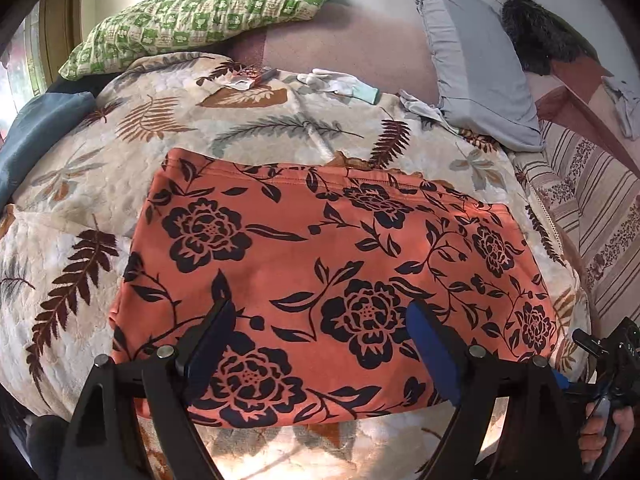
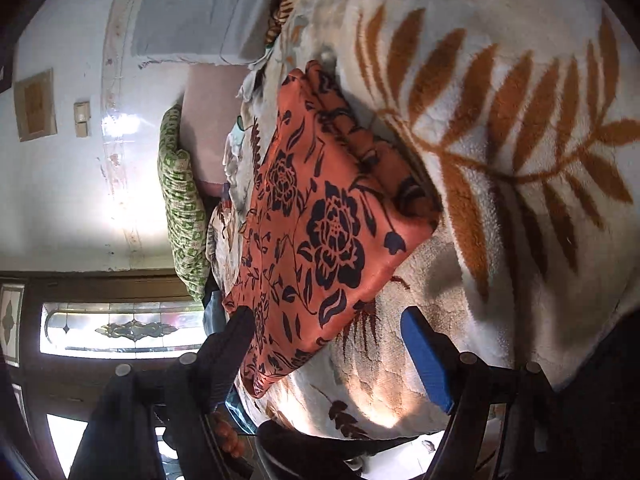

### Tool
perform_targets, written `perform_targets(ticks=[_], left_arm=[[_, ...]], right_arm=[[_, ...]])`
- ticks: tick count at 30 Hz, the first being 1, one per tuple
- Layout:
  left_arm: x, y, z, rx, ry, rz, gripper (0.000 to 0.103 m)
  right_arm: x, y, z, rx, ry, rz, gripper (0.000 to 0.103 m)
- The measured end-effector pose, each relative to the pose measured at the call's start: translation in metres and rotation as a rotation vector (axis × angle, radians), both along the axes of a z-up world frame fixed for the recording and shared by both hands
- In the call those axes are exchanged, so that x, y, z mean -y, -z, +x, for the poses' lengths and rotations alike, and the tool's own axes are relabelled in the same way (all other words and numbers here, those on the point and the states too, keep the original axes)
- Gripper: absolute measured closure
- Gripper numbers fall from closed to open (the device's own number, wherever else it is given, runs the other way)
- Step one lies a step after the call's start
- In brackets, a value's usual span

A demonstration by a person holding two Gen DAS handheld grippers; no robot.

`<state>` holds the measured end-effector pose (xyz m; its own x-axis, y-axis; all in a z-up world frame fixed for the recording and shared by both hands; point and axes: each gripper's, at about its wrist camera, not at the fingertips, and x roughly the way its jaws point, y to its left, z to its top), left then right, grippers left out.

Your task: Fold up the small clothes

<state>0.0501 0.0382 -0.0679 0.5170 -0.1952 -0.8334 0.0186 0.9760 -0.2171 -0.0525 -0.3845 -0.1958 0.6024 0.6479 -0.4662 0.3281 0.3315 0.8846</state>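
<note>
Bed surface is covered by a cream fleece blanket (image 1: pixel 256 128) printed with brown and grey fern leaves; same blanket fills most of the right wrist view (image 2: pixel 500 128). Orange garment with black floral print (image 1: pixel 328 264) lies flat on the blanket, folded into a rough rectangle, a stitched hem running along its far edge. In the right wrist view the garment (image 2: pixel 320 216) is seen from one end, with a thicker bunched layer along the side toward the blanket's large fern motif. Left gripper (image 1: pixel 320 336) hovers over the near part of the garment, jaws spread wide, nothing between the pads; whether the fingertips touch the cloth cannot be told. Right gripper (image 2: pixel 328 344) also has its jaws spread, the near corner of the garment lying in the gap, pads not pressing on it. The view is rolled sideways here, wall and window at frame left. At the right edge of the left wrist view a hand (image 1: pixel 604 428) grips a black handle. Beyond the garment: a green-and-white checked pillow (image 1: pixel 200 12) at the far left, a grey ruffled pillow (image 1: pixel 480 64) at the far right with a dark fuzzy object (image 1: pixel 536 36) just behind it. A white glove (image 1: pixel 332 80) and small packets (image 1: pixel 248 78) lie on the blanket's far edge. A striped floral cloth (image 1: pixel 592 208) borders the blanket on the right.
</note>
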Motion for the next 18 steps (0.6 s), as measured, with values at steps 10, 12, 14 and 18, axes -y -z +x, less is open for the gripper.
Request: perform_targets(ticks=[10, 12, 14, 18], left_arm=[[-0.021, 0.007, -0.002, -0.003, -0.07, -0.07, 0.016], [-0.018, 0.003, -0.002, 0.032, -0.07, -0.086, 0.016], [-0.01, 0.004, 0.002, 0.048, -0.056, -0.068, 0.016], [0.012, 0.041, 0.023, -0.099, -0.025, 0.097, 0.016]], right_arm=[[0.017, 0.007, 0.031, -0.044, 0.116, -0.03, 0.025], [0.014, -0.003, 0.034, -0.023, 0.108, -0.08, 0.037], [0.01, -0.015, 0.036, -0.013, 0.116, -0.118, 0.053], [0.011, -0.009, 0.046, -0.095, 0.1, -0.198, 0.051]])
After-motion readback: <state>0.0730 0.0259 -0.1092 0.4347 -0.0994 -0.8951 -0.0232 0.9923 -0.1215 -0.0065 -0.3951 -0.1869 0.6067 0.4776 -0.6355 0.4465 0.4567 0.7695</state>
